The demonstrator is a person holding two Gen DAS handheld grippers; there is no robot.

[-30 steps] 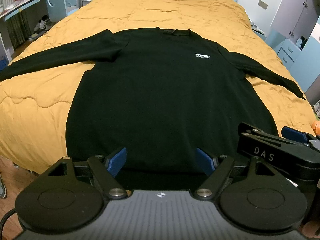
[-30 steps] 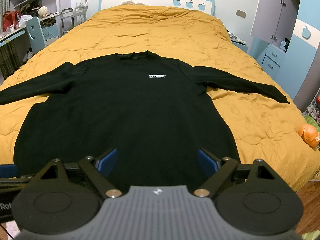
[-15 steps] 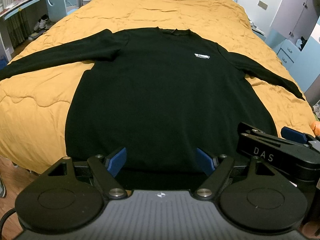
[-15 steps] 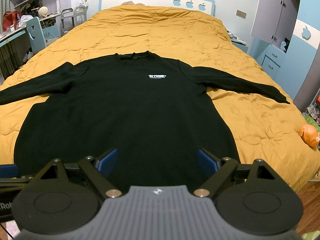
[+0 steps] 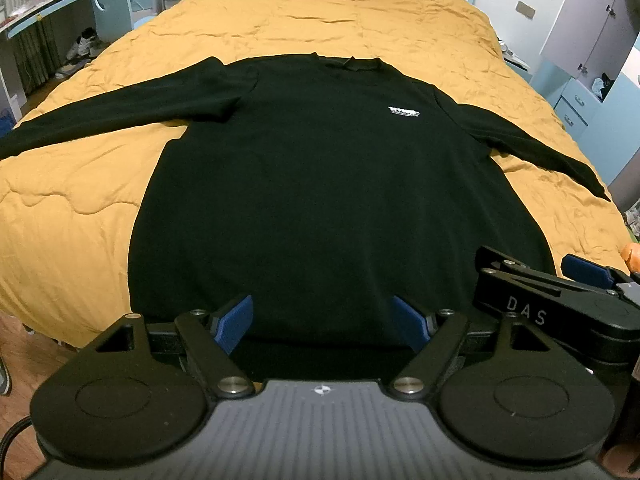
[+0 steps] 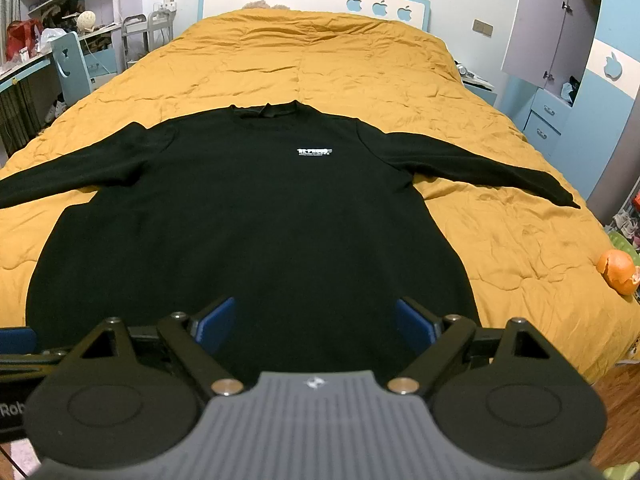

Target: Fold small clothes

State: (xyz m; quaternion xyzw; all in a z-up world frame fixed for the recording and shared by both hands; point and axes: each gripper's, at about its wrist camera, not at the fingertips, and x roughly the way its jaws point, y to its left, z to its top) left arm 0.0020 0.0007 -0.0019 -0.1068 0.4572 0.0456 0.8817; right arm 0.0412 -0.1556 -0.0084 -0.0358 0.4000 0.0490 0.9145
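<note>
left wrist view: the left gripper (image 5: 323,323) has its 2 blue fingers (image 5: 234,323) spread wide, nothing between them – they hang over the near hem of the black sweater (image 5: 320,200) without clearly touching it. the sweater lies flat, front up, on the mustard quilt (image 5: 360,12), collar toward the headboard, hem toward the camera, so its body runs lengthwise down the bed; both sleeves stretch out sideways, slightly angled back toward the hem. the left cuff is cut off at the frame edge. the right gripper (image 5: 576,300) pokes in at the lower right, just beside the hem corner, only 1 blue pad showing.

right wrist view: the right gripper (image 6: 316,326) is likewise wide open and empty, fingers (image 6: 214,326) over the hem. a small white logo (image 6: 315,152) sits on the chest – its lettering is too small to read. an orange peel (image 6: 618,272) rests on the quilt near the right edge, well apart from the sweater. the gripper body hides the hem's middle.
</note>
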